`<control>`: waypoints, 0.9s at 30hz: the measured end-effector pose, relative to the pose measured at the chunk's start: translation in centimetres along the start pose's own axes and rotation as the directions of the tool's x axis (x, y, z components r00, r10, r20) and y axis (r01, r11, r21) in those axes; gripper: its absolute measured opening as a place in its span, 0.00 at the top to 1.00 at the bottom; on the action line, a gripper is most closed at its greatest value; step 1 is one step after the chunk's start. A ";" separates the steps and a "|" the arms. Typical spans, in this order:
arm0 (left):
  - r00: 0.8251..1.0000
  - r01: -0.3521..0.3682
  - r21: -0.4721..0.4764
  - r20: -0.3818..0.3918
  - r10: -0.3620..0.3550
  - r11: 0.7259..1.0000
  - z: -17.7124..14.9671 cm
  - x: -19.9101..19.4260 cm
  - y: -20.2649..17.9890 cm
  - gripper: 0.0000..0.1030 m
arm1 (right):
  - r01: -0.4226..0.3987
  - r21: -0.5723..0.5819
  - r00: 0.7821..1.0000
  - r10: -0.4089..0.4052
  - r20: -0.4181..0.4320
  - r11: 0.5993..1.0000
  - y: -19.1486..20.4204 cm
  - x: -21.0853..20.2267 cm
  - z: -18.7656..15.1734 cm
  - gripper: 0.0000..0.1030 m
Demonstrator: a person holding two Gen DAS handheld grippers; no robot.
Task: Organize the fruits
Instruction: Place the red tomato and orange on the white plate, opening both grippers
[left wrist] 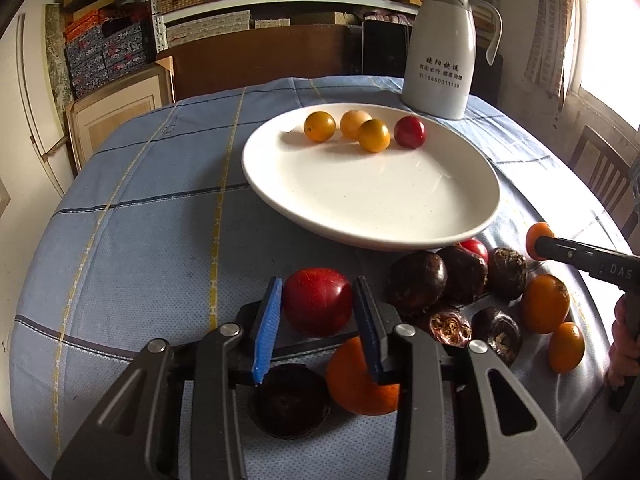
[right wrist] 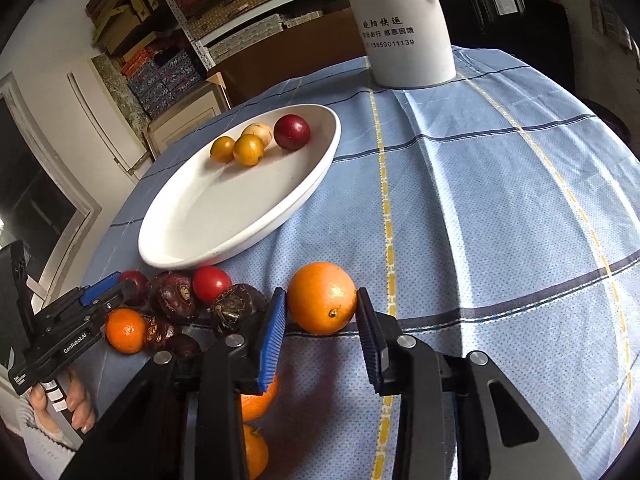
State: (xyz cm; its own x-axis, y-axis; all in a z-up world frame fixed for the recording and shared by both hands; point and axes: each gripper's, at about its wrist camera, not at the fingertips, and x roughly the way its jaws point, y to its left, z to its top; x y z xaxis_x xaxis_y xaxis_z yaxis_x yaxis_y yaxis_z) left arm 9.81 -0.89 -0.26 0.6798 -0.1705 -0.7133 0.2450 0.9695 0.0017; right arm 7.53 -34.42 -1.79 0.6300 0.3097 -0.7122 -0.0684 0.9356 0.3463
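My left gripper [left wrist: 318, 285] is shut on a red round fruit [left wrist: 318, 300] that rests on the blue checked tablecloth. In the right wrist view, my right gripper [right wrist: 322, 294] is shut on a small orange [right wrist: 322, 298]; the left wrist view shows that orange [left wrist: 538, 236] at the tip of the right gripper [left wrist: 540, 248]. A white plate [left wrist: 360, 208] holds three yellow fruits [left wrist: 374, 135] and a red one [left wrist: 409, 132] at its far side. Dark water chestnuts [left wrist: 460, 276], a red fruit [left wrist: 476, 247] and small oranges [left wrist: 544, 304] lie in a heap near the plate's front edge.
A white jug [left wrist: 440, 52] stands at the table's far side behind the plate. Under the left gripper lie an orange [left wrist: 352, 380] and a dark chestnut [left wrist: 292, 404]. A wooden chair [left wrist: 600, 168] stands at the right. Shelves of boxes fill the back wall.
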 end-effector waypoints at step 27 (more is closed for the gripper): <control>0.998 0.001 -0.056 0.070 0.003 0.998 6.0 1.6 -1.0 0.64 | -0.059 -0.081 0.985 0.071 0.157 0.995 5.3 0.6 5.6 0.60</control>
State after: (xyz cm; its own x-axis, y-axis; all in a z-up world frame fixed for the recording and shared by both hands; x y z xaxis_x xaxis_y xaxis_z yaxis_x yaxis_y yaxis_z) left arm 14.80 -3.21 2.81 0.7273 -0.1795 -0.6624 0.2065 0.9777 -0.0383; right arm 11.85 -30.21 3.06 0.7374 0.3446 -0.5809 -0.1677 0.9265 0.3368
